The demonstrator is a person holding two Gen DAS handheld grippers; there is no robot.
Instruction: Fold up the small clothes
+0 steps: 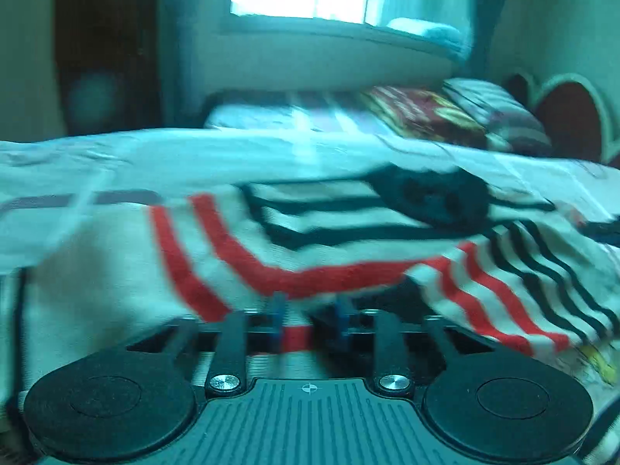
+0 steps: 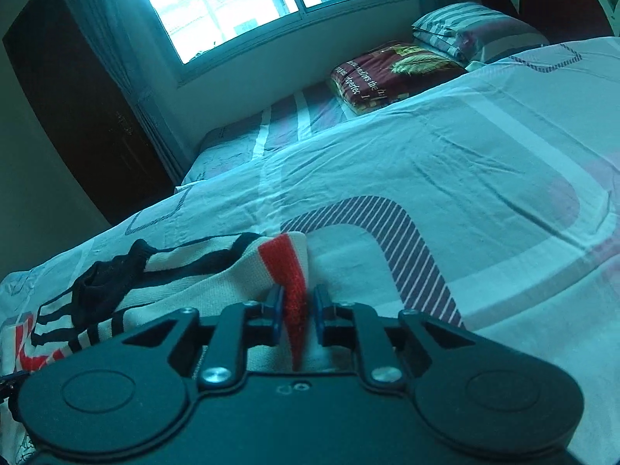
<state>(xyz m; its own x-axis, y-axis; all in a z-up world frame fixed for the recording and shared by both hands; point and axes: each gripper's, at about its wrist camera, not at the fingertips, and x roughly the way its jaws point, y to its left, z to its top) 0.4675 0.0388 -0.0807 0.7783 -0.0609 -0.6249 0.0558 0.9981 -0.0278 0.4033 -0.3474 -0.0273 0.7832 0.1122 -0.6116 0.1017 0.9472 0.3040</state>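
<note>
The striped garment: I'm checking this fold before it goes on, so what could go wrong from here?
The right gripper has a red-striped fold of the striped garment between its pads, apparently loose, so it may slip out. The left gripper stands open at the hem, so that side could sag and crease. The left view is blurred, so alignment is hard to judge.

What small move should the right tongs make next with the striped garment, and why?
Probably close the right tongs on the red edge of the striped garment: that fold already stands between the pads, but a gap seems to remain on one side, so the grip looks too loose for lifting.
</note>
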